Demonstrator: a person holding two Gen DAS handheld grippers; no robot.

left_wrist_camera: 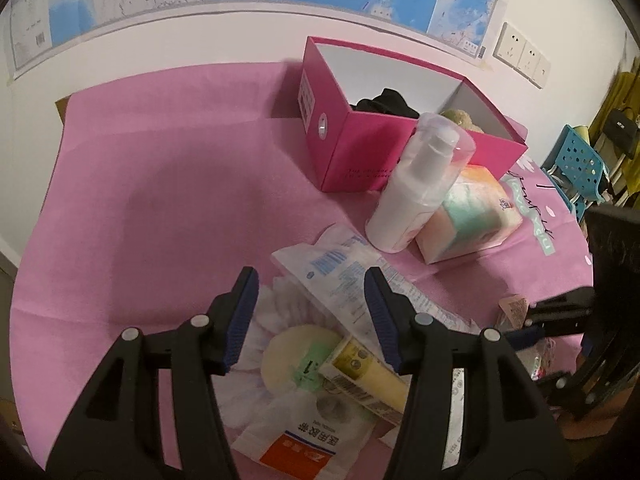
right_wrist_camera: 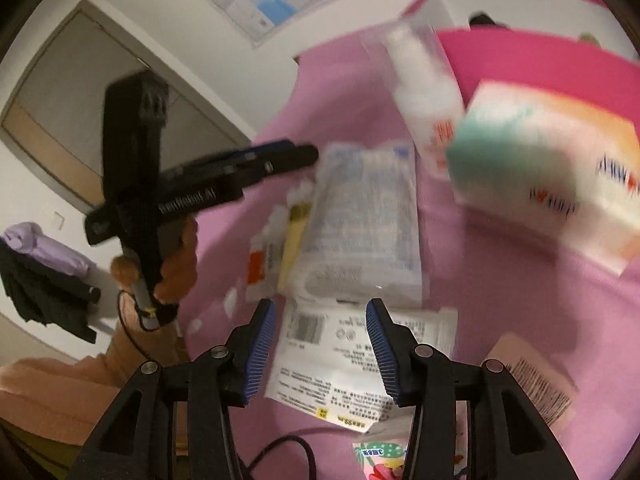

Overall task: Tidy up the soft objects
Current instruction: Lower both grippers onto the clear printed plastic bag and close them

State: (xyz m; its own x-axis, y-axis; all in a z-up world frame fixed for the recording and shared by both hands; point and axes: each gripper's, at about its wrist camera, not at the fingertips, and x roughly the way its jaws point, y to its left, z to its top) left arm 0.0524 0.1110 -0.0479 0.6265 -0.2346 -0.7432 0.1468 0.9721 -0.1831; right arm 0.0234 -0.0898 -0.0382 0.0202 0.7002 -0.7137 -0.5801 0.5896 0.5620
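Listing by the pink box [left_wrist_camera: 360, 148]: black cloth [left_wrist_camera: 386, 104] inside; bottle [left_wrist_camera: 416, 184] and tissue pack [left_wrist_camera: 472, 216] just in front; nearer, a heap of packets [left_wrist_camera: 340, 276] and gauze [left_wrist_camera: 276, 320]; left gripper [left_wrist_camera: 312, 316] over the heap, right gripper [right_wrist_camera: 322, 346] over a flat packet [right_wrist_camera: 344, 364], both spread, pinching nothing

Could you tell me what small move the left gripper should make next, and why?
Probably ease the left gripper down and close on the white cotton pads. Its jaws stand open and empty above the pile, the pads lie between them, and the pink box behind already holds soft things. The yellow tube lies close, so aim left of it.
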